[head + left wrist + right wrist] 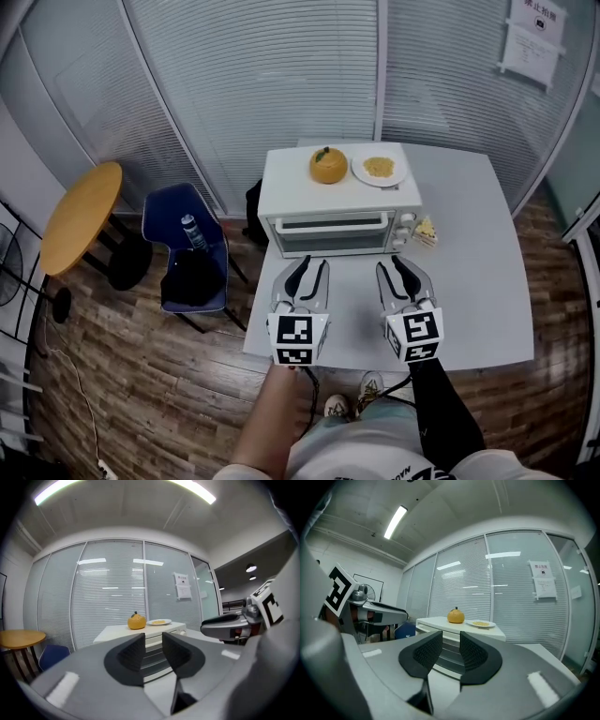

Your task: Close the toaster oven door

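Note:
A white toaster oven (328,211) stands at the back of the white table (469,281); its glass door (328,232) stands upright, flush with the front. On top of the oven are an orange (328,165) and a plate of crumbs (379,169). My left gripper (312,267) and right gripper (394,265) hover side by side just in front of the door, apart from it. Both point at the oven and are open with nothing between their jaws. The oven (117,631) shows past the left gripper (153,641), and the oven (440,622) past the right gripper (451,641).
A small piece of food (427,230) lies on the table right of the oven. Left of the table stand a blue chair (159,220) holding a bottle and a dark bag, and a round wooden table (82,216). Glass walls with blinds close off the back.

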Available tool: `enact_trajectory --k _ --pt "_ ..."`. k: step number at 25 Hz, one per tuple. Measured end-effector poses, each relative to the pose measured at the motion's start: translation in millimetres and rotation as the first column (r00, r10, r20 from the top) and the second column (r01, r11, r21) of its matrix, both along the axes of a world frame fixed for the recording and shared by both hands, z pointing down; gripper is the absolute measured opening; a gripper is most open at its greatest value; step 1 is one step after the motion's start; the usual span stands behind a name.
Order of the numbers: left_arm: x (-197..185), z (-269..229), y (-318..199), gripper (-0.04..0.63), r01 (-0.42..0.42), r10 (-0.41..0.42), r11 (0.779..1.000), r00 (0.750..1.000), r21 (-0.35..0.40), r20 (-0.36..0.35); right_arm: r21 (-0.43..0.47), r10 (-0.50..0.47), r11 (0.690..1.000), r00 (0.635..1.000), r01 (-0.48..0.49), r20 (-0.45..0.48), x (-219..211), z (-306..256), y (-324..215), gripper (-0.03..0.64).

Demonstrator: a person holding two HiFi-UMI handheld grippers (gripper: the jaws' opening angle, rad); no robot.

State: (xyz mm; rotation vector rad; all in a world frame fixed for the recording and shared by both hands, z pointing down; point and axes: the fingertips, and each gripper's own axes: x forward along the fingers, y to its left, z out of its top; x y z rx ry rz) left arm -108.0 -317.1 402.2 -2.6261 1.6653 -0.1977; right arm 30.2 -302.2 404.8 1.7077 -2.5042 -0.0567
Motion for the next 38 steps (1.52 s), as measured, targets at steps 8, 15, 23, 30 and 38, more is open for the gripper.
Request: enact_trajectory --k 8,15,23,30,38 --pt "11.1 -15.4 47.6 0.169 0.011 -0.011 1.0 1.0 0.017 0.008 0.033 -0.036 0.999 0.999 0.035 0.025 10.1 -18.1 45.7 0.097" --pt "42.0 -32.5 89.6 0.169 0.029 -0.029 0.999 1.0 0.041 0.0 0.039 -0.1 0.994 0.994 0.098 0.046 34.9 -29.5 81.2 0.097" --pt "63.0 -29.5 130.0 0.169 0.068 -0.067 0.996 0.998 0.064 -0.019 0.047 -0.148 0.988 0.988 0.147 0.031 54.2 -21.1 111.2 0.097" --pt "68.4 -27.5 141.5 0.137 0.105 -0.104 0.992 0.995 0.069 -0.01 0.024 -0.179 0.984 0.983 0.179 0.024 57.5 -15.6 121.5 0.063" --pt "66.2 -24.6 140.5 0.057 0.119 -0.119 0.99 0.993 0.07 0.003 0.032 -0.193 0.981 0.98 0.192 0.039 58.7 -21.0 119.1 0.002"
